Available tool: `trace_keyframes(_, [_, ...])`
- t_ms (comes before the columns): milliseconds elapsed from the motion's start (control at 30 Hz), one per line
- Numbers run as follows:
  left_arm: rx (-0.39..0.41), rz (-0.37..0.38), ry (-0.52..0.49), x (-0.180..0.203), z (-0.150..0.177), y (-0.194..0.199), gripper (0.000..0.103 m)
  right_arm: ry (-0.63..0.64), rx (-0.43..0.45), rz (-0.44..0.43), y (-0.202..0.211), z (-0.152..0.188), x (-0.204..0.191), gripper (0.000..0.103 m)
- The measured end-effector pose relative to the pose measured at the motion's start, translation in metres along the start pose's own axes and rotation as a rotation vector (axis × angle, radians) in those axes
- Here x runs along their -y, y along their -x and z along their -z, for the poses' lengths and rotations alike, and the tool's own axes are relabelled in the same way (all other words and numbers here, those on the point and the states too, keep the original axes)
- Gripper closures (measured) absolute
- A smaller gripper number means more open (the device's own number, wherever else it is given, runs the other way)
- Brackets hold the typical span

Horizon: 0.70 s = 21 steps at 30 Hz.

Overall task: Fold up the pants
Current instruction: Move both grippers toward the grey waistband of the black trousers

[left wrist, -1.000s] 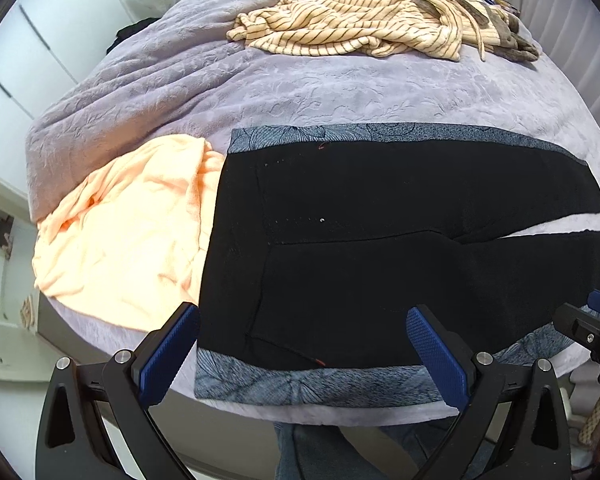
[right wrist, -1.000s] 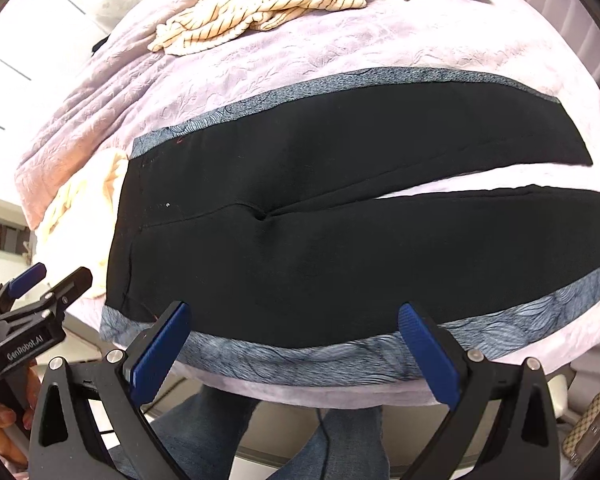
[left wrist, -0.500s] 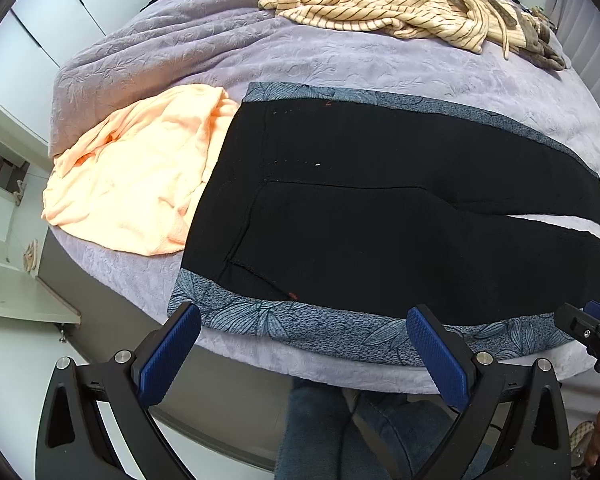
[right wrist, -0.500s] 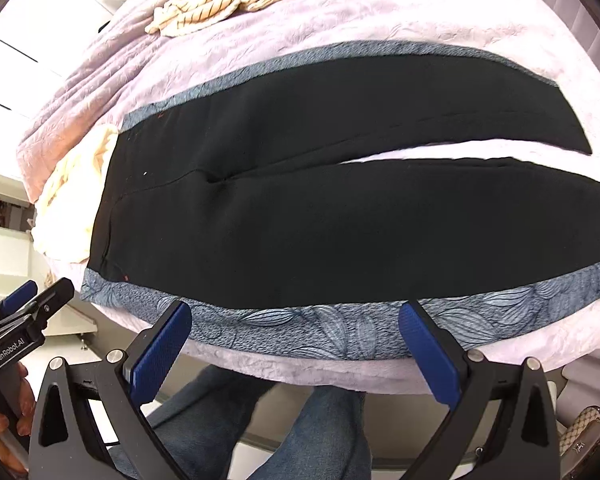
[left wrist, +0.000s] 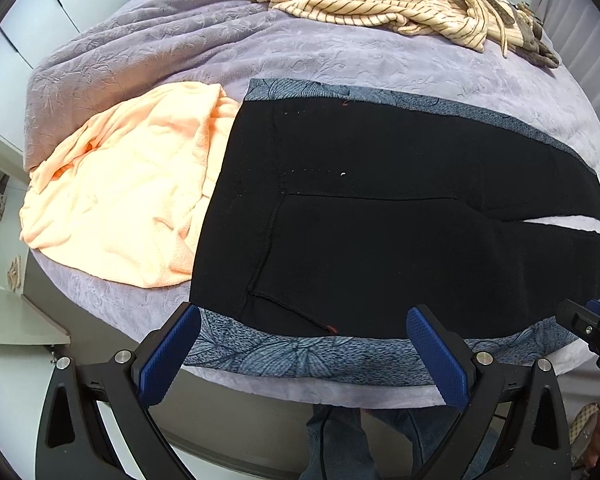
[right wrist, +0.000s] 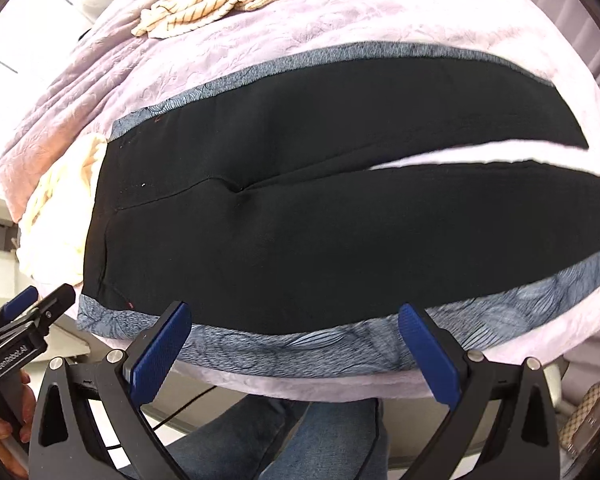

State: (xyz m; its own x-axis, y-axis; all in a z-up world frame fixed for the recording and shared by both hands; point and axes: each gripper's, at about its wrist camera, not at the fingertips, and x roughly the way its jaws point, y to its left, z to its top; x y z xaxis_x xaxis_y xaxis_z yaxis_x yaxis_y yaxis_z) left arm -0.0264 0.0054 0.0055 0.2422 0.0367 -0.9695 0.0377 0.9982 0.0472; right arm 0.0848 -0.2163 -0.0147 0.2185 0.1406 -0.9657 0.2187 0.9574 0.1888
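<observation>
Black pants (left wrist: 380,232) with grey patterned side bands are laid flat on the lilac bed (left wrist: 180,40), legs slightly parted, waist overlapping a peach garment (left wrist: 120,208). Left gripper (left wrist: 300,354) and right gripper (right wrist: 292,350) are held spread wide, empty, at the near edge.

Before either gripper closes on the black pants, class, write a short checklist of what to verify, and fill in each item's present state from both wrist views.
1. Pants spread flat on the bed, both legs apart: ok.
2. Left gripper open, holding nothing: ok.
3. Right gripper open, holding nothing: ok.
4. Near patterned edge strip between the right fingers: ok.
5. Waist clear of the peach garment: not ok, it overlaps the garment.
6. Far leg hem visible: cannot tell, partly out of frame.
</observation>
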Motion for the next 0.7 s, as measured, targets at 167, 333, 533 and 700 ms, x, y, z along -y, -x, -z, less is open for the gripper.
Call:
trace_keyframes(167, [-0.017,0.011,-0.029,-0.009,0.003,-0.013,0.0,-0.016,-0.013,0.035,-0.005,0.002,-0.006,0.0])
trace_keyframes(333, [-0.043,0.026,-0.029,-0.015,0.006,-0.022,0.0,-0.03,-0.016,0.049,-0.007,0.005,-0.006,0.0])
trace_keyframes(533, [-0.054,0.031,-0.03,-0.019,0.009,-0.025,0.0,-0.028,-0.027,0.054,-0.013,0.008,-0.01,0.0])
trace_keyframes(700, [-0.057,0.026,-0.032,-0.021,0.009,-0.028,0.0,-0.028,-0.041,0.051,-0.019,0.012,-0.009,0.0])
